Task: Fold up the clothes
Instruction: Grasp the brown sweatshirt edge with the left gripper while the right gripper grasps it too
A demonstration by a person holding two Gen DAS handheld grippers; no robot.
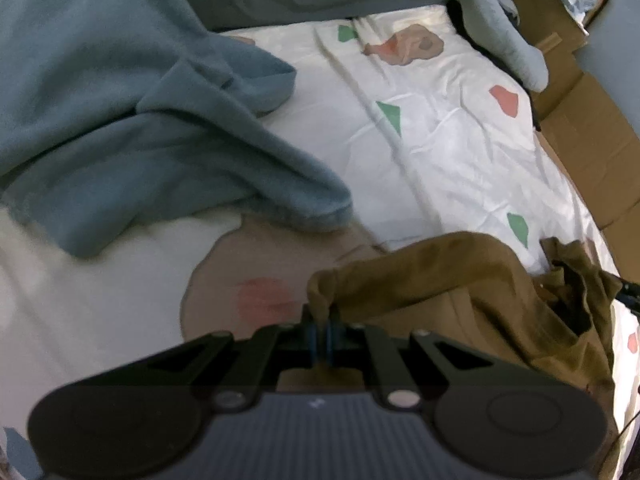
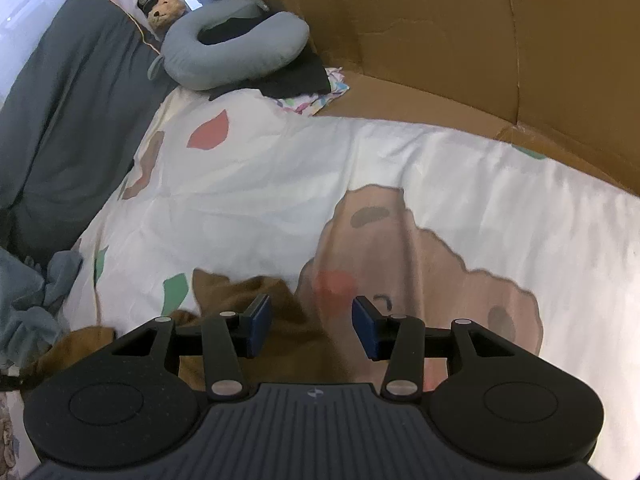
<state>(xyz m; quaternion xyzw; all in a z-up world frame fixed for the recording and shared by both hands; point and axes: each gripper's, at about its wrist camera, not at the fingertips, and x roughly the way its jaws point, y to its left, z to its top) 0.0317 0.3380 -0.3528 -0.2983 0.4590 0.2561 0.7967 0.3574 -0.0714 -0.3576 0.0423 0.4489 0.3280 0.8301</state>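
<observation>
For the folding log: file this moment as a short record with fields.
surface: white bedsheet with coloured shapes
garment in work: brown garment, crumpled
left gripper: shut on an edge of the brown garment
right gripper: open, above the brown garment, nothing gripped
other laundry: blue fleece, unfolded
beside the bed: cardboard

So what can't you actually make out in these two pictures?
- Brown garment: what kind it is. Left view, bunched, and the left gripper, shut on a fold, hides the near part.
- Its near part in the right view: hidden behind the open right gripper.
- Blue blanket: full extent, cut off by the left view's edge.
- Toy bear: details too small, right view.
</observation>
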